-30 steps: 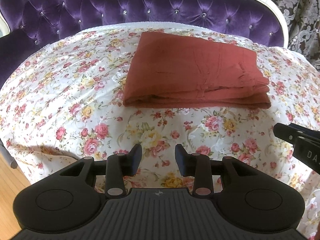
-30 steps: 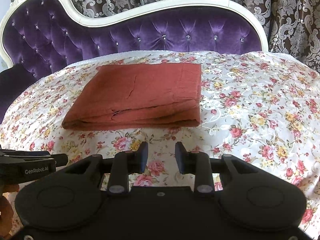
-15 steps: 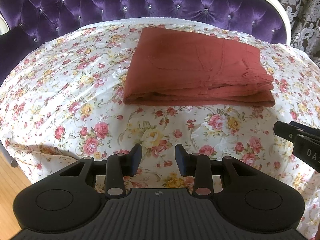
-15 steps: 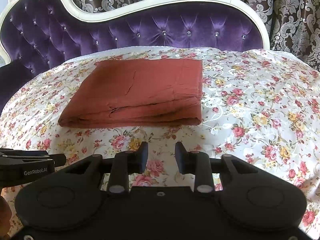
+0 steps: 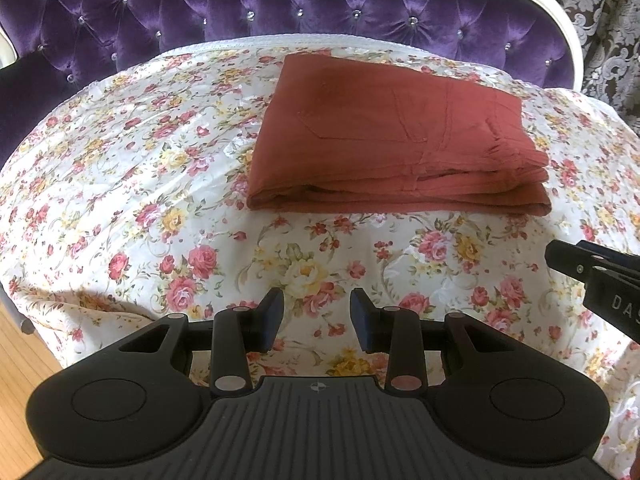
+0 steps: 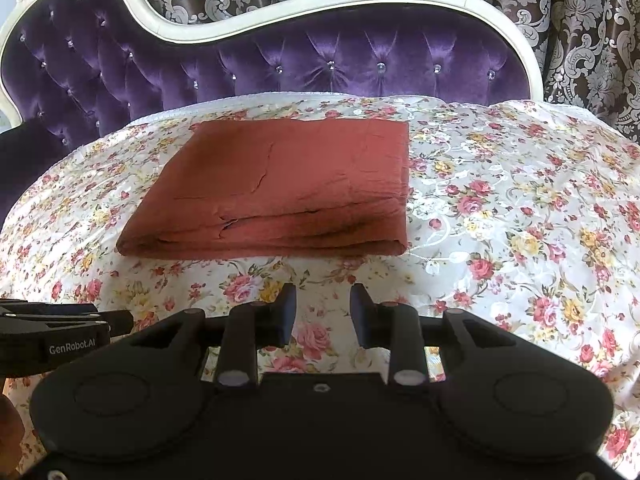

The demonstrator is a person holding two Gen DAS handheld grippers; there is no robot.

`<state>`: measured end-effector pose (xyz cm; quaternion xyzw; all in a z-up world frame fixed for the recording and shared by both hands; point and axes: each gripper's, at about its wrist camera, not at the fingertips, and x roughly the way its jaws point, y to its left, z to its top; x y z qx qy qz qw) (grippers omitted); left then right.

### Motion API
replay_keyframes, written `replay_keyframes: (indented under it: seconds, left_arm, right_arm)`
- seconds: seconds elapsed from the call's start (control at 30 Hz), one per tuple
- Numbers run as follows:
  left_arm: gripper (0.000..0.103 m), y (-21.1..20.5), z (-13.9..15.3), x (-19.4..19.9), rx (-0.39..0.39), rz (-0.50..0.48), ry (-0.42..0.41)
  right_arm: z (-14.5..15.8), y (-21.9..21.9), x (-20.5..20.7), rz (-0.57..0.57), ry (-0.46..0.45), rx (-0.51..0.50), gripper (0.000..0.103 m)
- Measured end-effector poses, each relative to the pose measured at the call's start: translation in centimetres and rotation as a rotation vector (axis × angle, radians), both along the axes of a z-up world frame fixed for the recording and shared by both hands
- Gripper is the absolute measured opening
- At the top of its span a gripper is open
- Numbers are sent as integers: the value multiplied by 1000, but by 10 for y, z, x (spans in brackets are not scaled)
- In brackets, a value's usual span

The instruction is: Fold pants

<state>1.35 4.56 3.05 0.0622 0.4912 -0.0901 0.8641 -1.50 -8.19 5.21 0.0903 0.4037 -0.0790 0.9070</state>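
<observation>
Rust-red pants (image 5: 392, 140) lie folded into a flat rectangle on the floral sheet (image 5: 132, 184), layered edges facing me. In the right wrist view the same pants (image 6: 280, 188) sit left of centre. My left gripper (image 5: 316, 314) hovers over the sheet in front of the pants, open, nothing between its fingers. My right gripper (image 6: 322, 308) is likewise open and empty, short of the pants' near edge. Each gripper shows at the edge of the other's view: the right gripper (image 5: 600, 280) and the left gripper (image 6: 60, 336).
A purple tufted backrest (image 6: 280, 64) with a cream frame rises behind the sheet. Patterned curtains (image 6: 592, 20) hang beyond it. Wooden floor (image 5: 16, 368) shows at the lower left, where the sheet drapes over the seat's edge.
Both views have shifted slightly, with the pants sitting a little lower in the frames. The pants lie still and both grippers keep the same opening.
</observation>
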Motion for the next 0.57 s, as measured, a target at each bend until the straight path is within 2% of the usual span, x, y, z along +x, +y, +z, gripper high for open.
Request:
replay_keyframes:
  seconds: [0.57]
  left_arm:
    - [36, 0, 1, 0, -2, 5, -6]
  right_arm:
    - [-1, 2, 0, 6, 1, 2, 41]
